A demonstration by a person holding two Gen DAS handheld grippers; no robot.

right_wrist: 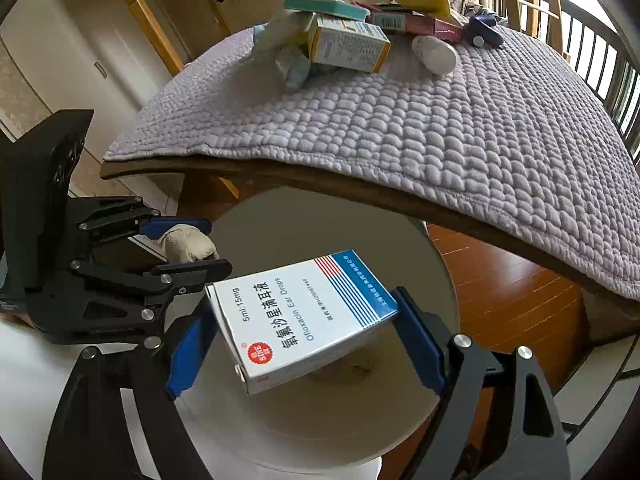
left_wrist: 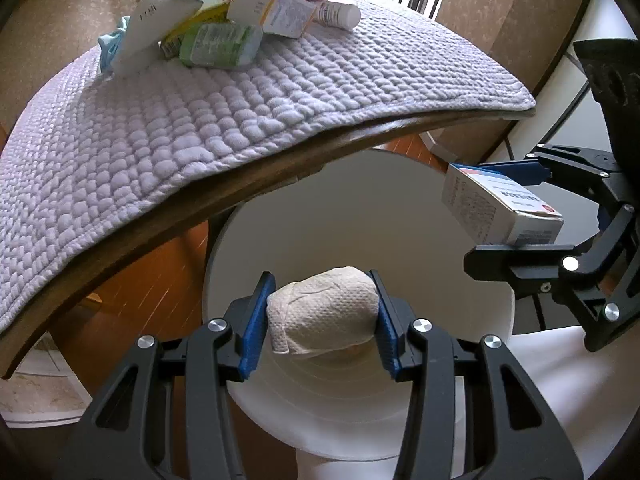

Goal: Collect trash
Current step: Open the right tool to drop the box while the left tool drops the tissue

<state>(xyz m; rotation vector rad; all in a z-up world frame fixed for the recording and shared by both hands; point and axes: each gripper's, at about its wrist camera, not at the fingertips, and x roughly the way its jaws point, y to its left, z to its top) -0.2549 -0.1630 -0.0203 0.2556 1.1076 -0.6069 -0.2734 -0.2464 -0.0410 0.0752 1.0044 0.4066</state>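
Wooden bench (left_wrist: 256, 172) carrying a quilted lavender cloth (left_wrist: 248, 96). Reddish wood plank floor (right_wrist: 508, 284) showing beneath it. Pale door (right_wrist: 100, 36) with wooden frame (right_wrist: 148, 20) standing behind. Daylight coming through a dark railing (right_wrist: 608, 76) at right.

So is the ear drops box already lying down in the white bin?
No, the ear drops box is held between the right gripper fingers above the white bin.

Bin (left_wrist: 472, 304) below table edge (left_wrist: 224, 184); box pile (left_wrist: 224, 24) on mat (left_wrist: 280, 92) far side.
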